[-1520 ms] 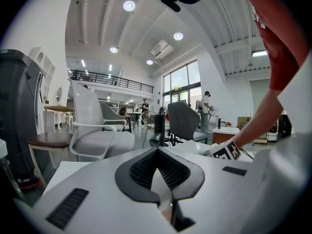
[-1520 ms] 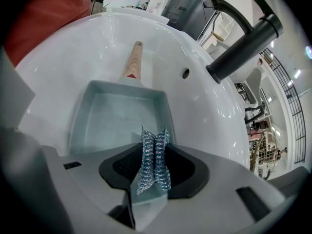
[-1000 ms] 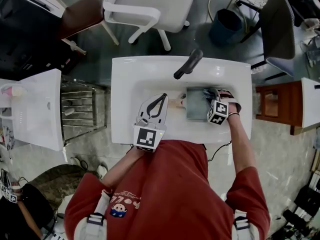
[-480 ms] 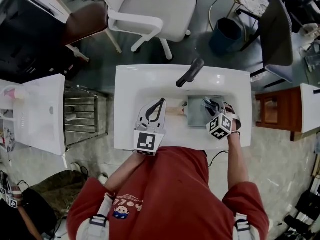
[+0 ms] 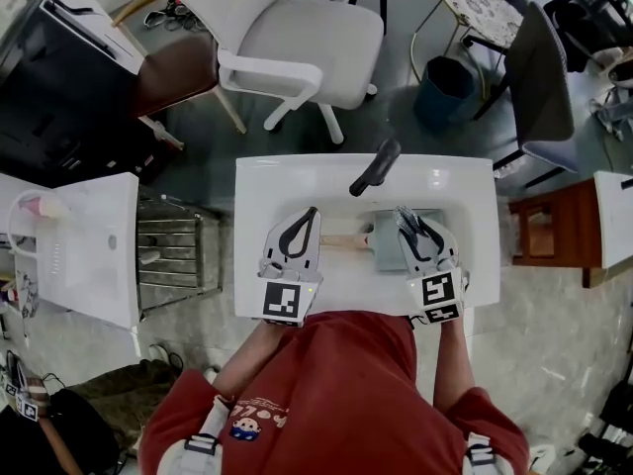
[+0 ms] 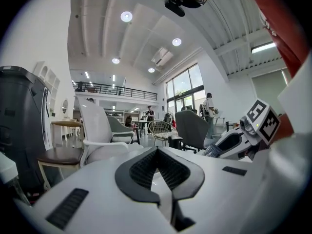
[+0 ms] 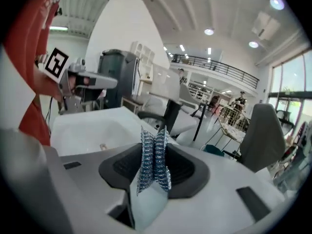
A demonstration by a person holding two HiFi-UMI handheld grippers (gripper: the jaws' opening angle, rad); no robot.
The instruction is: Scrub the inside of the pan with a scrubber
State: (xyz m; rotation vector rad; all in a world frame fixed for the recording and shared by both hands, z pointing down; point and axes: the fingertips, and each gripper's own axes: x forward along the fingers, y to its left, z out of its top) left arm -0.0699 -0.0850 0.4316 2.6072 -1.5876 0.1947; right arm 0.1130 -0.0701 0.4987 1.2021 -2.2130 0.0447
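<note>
"Where does the pan sit?"

"Inside the sink (image 5: 259, 186), right of its middle. It's a square grey pan (image 5: 388, 247), and its wooden handle (image 5: 341, 239) points toward the sink's left side."

"And the tongs?"

"Both are raised over the sink's near edge. The left gripper (image 5: 313, 213) is by the handle's end, its jaws pressed together on nothing. The right gripper (image 5: 401, 212) is above the pan, pinching a wad of steel scrubber (image 7: 153, 160)."

"So what makes the scrub go well?"

"Probably the person should steady the handle with the left gripper first. Then the scrubber goes down flat on the pan's floor and works in small circles into the corners. The squeeze should be firm enough that the wad doesn't slip out."
</note>
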